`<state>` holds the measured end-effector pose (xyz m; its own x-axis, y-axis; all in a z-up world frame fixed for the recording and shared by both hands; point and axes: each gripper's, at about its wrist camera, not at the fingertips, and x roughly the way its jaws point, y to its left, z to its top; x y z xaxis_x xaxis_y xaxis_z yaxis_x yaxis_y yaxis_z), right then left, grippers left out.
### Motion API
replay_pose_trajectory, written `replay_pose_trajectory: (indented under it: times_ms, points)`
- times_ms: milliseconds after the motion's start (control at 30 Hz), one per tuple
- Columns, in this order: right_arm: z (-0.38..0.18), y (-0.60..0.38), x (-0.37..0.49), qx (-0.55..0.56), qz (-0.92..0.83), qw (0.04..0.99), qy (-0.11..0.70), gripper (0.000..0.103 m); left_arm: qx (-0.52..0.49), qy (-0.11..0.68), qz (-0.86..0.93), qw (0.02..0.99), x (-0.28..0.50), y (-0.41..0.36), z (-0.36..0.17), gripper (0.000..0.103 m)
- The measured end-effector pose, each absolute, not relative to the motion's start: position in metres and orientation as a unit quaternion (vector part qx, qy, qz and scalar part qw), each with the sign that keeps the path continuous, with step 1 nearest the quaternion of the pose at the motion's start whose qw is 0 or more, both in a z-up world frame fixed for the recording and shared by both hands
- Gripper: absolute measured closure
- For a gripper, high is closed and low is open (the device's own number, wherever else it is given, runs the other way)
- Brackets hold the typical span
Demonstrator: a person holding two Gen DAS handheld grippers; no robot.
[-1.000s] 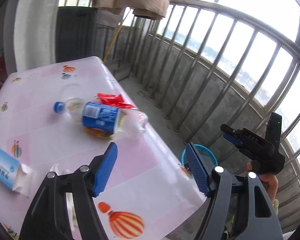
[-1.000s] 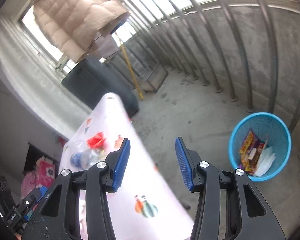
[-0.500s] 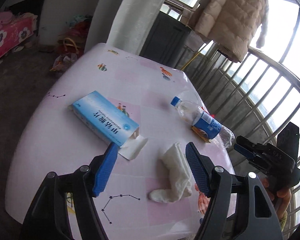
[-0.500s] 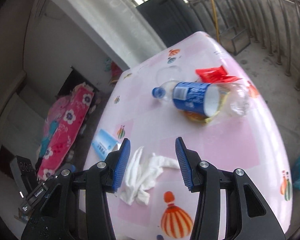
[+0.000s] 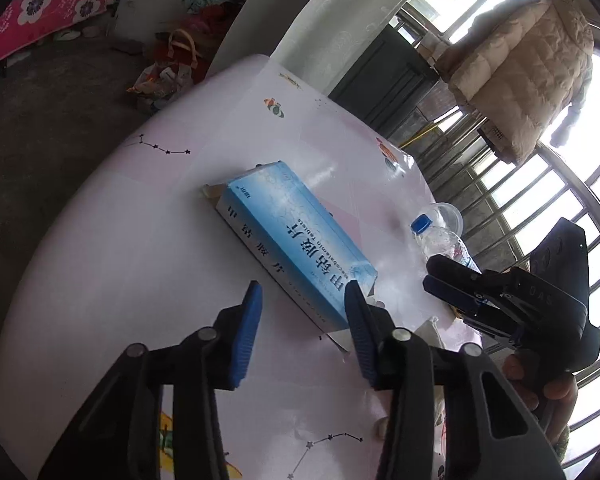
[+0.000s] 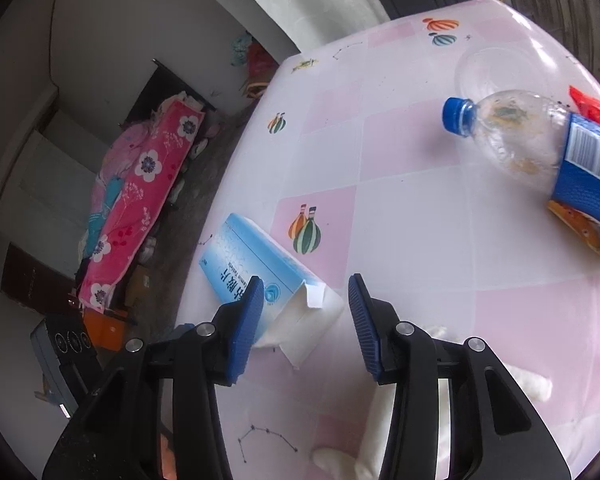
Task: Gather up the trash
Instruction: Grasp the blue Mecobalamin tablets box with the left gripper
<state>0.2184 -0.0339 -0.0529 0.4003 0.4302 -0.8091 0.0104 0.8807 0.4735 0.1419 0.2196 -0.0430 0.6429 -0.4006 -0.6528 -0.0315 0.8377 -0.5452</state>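
Pink-and-white checked oilcloth printed with balloons and star lines covers the table (image 5: 112,248) you are working over, with a concrete floor and a flowered pink quilt (image 6: 136,196) at the left of the right wrist view and a beige padded coat (image 5: 520,76) hanging by the balcony railing (image 5: 540,200) at the upper right of the left wrist view. Your left gripper (image 5: 302,330) hangs over the near end of the blue tablet box (image 5: 296,240), which lies flat at the centre of the frame with its open white flap toward you; its jaws have just been closing and now stand apart with a clear gap, the box end showing between the blue pads but not pressed by them. Your right gripper (image 6: 306,324) sits low in its own frame with its jaws apart and just narrowed a little; the box's torn white flap (image 6: 308,320) shows in the gap, untouched. In that view the tablet box (image 6: 252,268) runs from centre left toward the left pad. A clear plastic bottle (image 6: 540,148) with a blue cap and blue label lies on its side at the upper right, on top of a yellow wrapper (image 6: 584,232), with a red wrapper (image 6: 592,108) behind it. Crumpled white tissue (image 6: 528,384) lies at the lower right, partly hidden by the gripper. Seen from the left wrist, your right gripper (image 5: 440,280) hovers at the right edge, held in your hand (image 5: 540,380).
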Motion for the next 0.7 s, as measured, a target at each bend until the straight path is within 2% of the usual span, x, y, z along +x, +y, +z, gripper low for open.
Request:
replay_pose_trajectory:
  times_ms: [167,367,433,700]
  points:
    - [-0.071,-0.024,0.239,0.224,0.138,0.791,0.552,0.065,-0.288,0.412,-0.118,0.857,0.154,0.228,-0.056,0.075]
    - [-0.089,-0.014,0.238,0.257,0.177,0.744,0.591,0.076,-0.312,0.414,-0.125,0.846,0.16,0.238,-0.066,0.082]
    - [-0.092,-0.01,0.23,0.273,0.197,0.725,0.601,0.081,-0.314,0.414,-0.123,0.846,0.161,0.242,-0.065,0.082]
    - [-0.086,0.003,0.189,0.275,0.224,0.695,0.625,0.083,-0.299,0.431,-0.144,0.839,0.142,0.249,-0.06,0.083]
